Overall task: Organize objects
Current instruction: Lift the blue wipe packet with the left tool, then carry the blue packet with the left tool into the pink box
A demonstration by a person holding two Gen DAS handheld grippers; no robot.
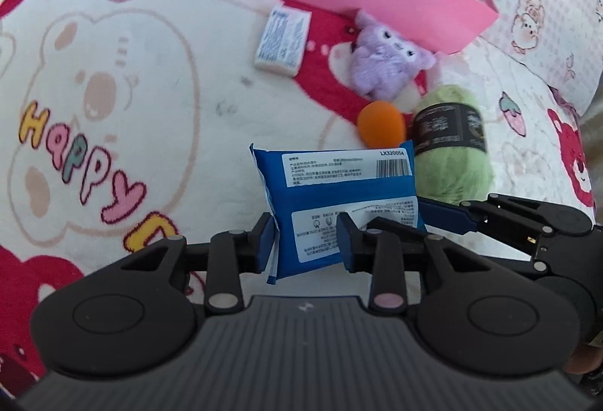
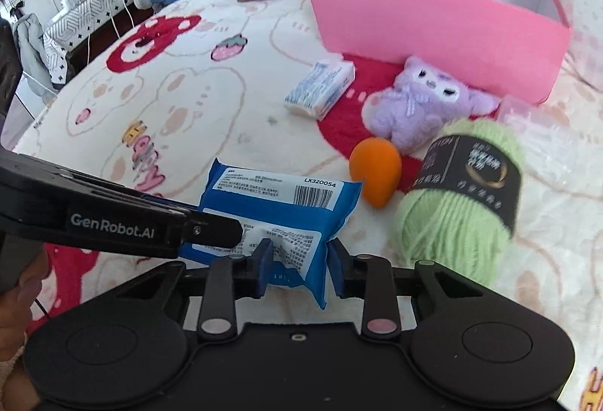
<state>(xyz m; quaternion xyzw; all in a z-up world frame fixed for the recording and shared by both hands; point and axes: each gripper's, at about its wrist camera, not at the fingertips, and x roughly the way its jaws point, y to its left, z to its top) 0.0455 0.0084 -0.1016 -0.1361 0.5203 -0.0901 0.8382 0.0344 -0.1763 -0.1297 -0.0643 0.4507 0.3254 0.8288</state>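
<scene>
You have both grippers on one item — the blue wipes pack (image 1: 335,200). The left gripper (image 1: 307,241) is nearly closed, its pads pressing the pack's lower end. The right gripper (image 2: 297,260) is likewise nearly closed, pinching the pack's near corner; its jaws show the crumpled wrapper between them. In the left wrist view the right gripper reaches in from the right side and meets the pack's right edge. The pack appears raised off the blanket (image 1: 113,72) at its near end; whether its far end rests on the blanket cannot be told.

Progress, as a judgement: the task is at an early stage. The pink box (image 2: 433,30) stands open near the blanket's far edge, and the part of its white interior that shows holds nothing; the floor of the box is hidden.

Items not yet placed, all lying on the blanket between the pack and the box:
- white packet (image 2: 320,89), just in front of the box's left end
- purple plush toy (image 2: 422,102), close against the box's front wall
- orange sponge (image 2: 375,173), just beyond the pack
- green yarn ball (image 2: 459,192), beside the sponge — toward the blanket's right edge

Remaining work: carry the pack to the box, then the four loose items.
</scene>
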